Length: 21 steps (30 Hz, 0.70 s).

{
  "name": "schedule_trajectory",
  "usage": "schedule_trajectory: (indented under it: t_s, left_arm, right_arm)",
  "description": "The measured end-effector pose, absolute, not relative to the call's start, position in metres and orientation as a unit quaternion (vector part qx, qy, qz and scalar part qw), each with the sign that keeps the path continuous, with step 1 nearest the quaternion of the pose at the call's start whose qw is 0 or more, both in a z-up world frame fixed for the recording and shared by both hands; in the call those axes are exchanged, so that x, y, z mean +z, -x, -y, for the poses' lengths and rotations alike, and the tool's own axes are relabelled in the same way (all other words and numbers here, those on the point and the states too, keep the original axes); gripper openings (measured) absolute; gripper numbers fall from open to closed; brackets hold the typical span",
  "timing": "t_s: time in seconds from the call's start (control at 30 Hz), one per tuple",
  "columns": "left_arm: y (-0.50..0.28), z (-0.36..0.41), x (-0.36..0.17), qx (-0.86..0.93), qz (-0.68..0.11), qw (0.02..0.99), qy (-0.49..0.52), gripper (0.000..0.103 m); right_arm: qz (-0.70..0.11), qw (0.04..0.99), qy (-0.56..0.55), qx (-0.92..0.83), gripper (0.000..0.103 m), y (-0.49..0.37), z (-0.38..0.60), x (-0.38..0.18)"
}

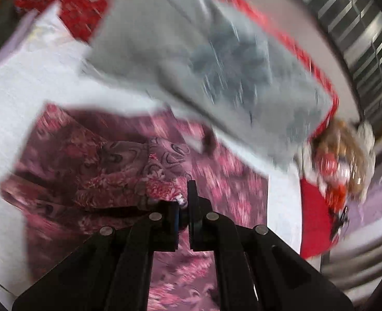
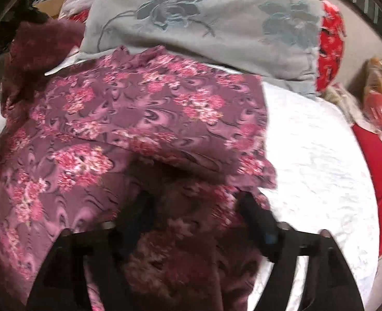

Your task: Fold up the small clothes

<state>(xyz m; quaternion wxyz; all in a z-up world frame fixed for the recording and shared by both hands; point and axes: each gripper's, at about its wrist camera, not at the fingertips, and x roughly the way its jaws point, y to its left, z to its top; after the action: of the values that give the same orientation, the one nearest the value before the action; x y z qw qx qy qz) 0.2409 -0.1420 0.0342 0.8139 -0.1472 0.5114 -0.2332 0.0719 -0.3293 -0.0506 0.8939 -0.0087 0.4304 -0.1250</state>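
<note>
Our left gripper pinches a bunched edge of the floral garment on the white sheet; our right gripper, spread wide, may snag loose folds.

White quilted bed, purple floral garment, grey flowered pillow

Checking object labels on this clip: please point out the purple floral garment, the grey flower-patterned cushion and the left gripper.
purple floral garment (image 2: pixel 149 108), right wrist view: on its flat upper panel.
grey flower-patterned cushion (image 2: pixel 217 26), right wrist view: on the plain grey between its flowers.
left gripper (image 1: pixel 184 202), left wrist view: between its fingertips, pinching garment fabric.
</note>
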Motion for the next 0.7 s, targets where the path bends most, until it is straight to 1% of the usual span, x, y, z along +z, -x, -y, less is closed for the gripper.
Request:
schedule_trajectory:
  t_s: [0.1,0.13,0.17,0.2,0.23,0.3,0.37,0.43,0.47,0.5,0.53,0.6,0.7]
  left_arm:
    - [-0.231,0.18,-0.005,-0.232,-0.56,0.788,0.108,0.004]
    - [-0.229,0.19,-0.019,-0.228,-0.573,0.781,0.095,0.007]
    - [-0.228,0.195,-0.028,-0.226,-0.584,0.775,0.085,0.014]
    - [-0.226,0.199,-0.037,-0.221,-0.595,0.769,0.076,0.018]
    - [-0.225,0.198,-0.045,-0.219,-0.607,0.76,0.073,0.025]
    - [-0.221,0.189,-0.042,-0.234,-0.605,0.755,0.09,0.026]
    - [-0.215,0.169,-0.03,-0.262,-0.601,0.747,0.112,0.034]
    - [-0.208,0.133,-0.012,-0.296,-0.585,0.739,0.158,0.04]
    - [-0.205,0.114,-0.005,-0.305,-0.574,0.739,0.178,0.049]
    - [-0.204,0.096,0.0,-0.303,-0.563,0.745,0.193,0.054]
    - [-0.204,0.073,0.006,-0.29,-0.545,0.758,0.21,0.06]
    - [-0.209,0.042,0.007,-0.261,-0.531,0.772,0.231,0.06]
    - [-0.221,0.009,-0.011,-0.222,-0.545,0.759,0.279,0.06]
  right_arm:
    - [-0.423,0.897,-0.009,-0.127,0.092,-0.068,0.335,-0.053]
    - [-0.425,0.896,-0.005,-0.131,0.093,-0.07,0.334,-0.053]
    - [-0.431,0.892,-0.005,-0.14,0.099,-0.071,0.334,-0.055]
    - [-0.439,0.887,-0.017,-0.144,0.102,-0.072,0.337,-0.057]
    - [-0.445,0.884,-0.042,-0.139,0.102,-0.074,0.344,-0.06]
    - [-0.449,0.882,-0.07,-0.127,0.103,-0.074,0.353,-0.059]
    - [-0.458,0.878,-0.064,-0.122,0.103,-0.076,0.353,-0.058]
    - [-0.471,0.873,-0.042,-0.121,0.102,-0.079,0.35,-0.053]
    - [-0.462,0.876,-0.026,-0.138,0.099,-0.078,0.347,-0.045]
    - [-0.446,0.883,-0.015,-0.147,0.093,-0.075,0.341,-0.037]
    - [-0.423,0.895,-0.006,-0.143,0.093,-0.075,0.335,-0.026]
    - [-0.389,0.913,-0.002,-0.12,0.094,-0.08,0.32,-0.006]
    - [-0.363,0.93,0.003,-0.063,0.094,-0.103,0.282,0.014]
